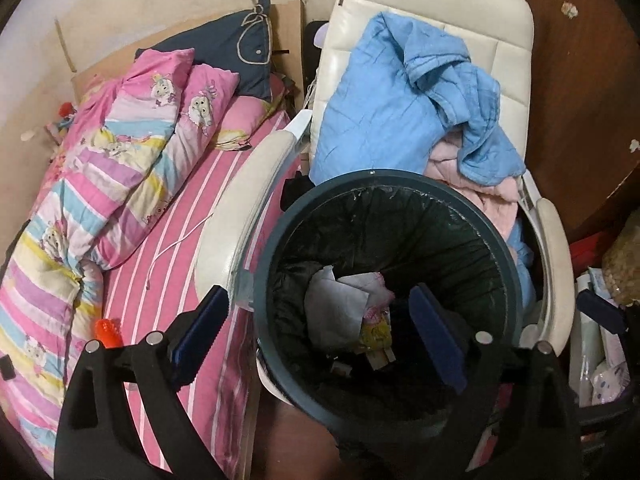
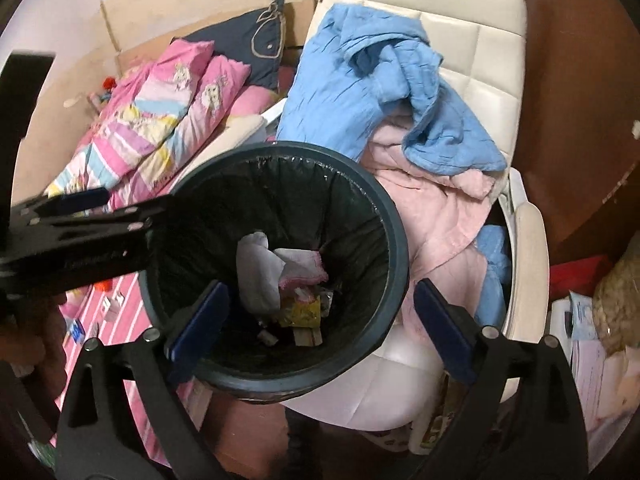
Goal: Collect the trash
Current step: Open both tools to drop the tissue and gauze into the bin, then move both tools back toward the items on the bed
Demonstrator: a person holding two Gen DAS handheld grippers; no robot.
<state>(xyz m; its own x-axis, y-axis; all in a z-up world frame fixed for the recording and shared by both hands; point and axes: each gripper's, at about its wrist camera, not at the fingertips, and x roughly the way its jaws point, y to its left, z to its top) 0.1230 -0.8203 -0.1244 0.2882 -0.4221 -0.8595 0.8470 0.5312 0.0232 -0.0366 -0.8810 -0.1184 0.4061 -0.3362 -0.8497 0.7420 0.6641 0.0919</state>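
A dark round trash bin with a black liner stands on the seat of a cream chair; it also shows in the right wrist view. Inside lie white crumpled paper, a pink-edged cloth and a yellow wrapper. My left gripper is open and empty above the bin's near-left rim. My right gripper is open and empty above the bin's near-right rim. The left gripper's black body crosses the left of the right wrist view.
The cream chair carries a blue garment and a pink garment. A bed with a pink striped sheet, a cartoon quilt and a dark pillow lies left. A brown wall and boxes are right.
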